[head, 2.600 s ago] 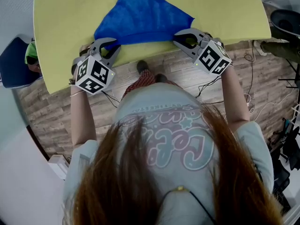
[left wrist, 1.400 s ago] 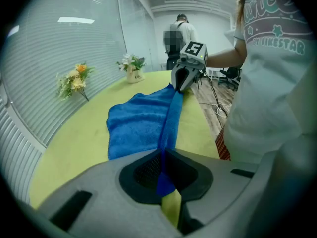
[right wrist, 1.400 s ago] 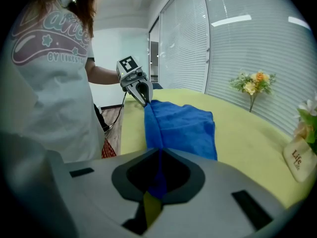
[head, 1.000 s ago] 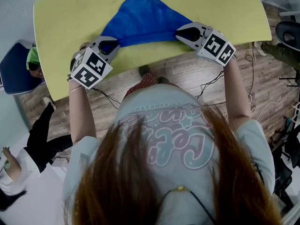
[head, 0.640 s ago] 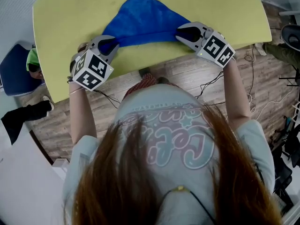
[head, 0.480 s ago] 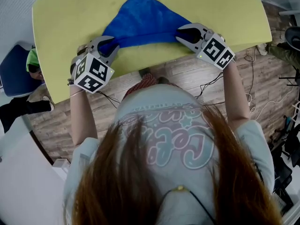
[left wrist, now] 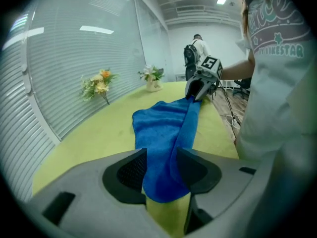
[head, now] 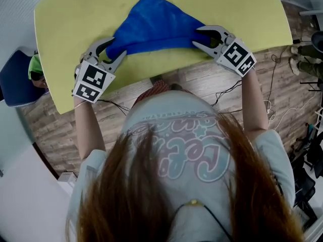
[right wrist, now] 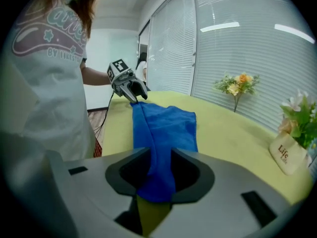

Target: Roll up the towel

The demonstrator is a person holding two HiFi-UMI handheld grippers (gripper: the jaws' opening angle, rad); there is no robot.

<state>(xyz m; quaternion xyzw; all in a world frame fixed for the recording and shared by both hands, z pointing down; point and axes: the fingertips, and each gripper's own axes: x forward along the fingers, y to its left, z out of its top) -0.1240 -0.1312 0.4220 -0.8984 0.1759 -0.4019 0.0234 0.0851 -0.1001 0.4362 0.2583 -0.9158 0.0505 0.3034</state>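
left gripper (head: 113, 48) and right gripper (head: 200, 36), in the head view, sit at the two ends of the rolled near edge of the blue towel (head: 156, 19). the towel lies on the yellow table (head: 65, 19), its far corner pointing away from the person. both pairs of jaws have just been opening, and a roll end lies between each pair, let go rather than pinched.

left gripper view: the jaws stand apart and the thick rolled edge of the towel (left wrist: 163, 133) runs through the gap, resting on the table (left wrist: 94, 138). the pads do not seem to squeeze it. the roll stretches straight across to the right gripper (left wrist: 200, 86).

right gripper view: the gap is narrower and the towel (right wrist: 166, 120) fills it, yet the hold looks slack. the left gripper (right wrist: 130, 87) sits at the other end.

this looks like a regrip between turns. to do it well, take a fresh hold a little further over the roll at both ends alike. then turn both hands together away from the body, holding the roll taut so it stays tight and straight. an uneven grip would probably make it cone.
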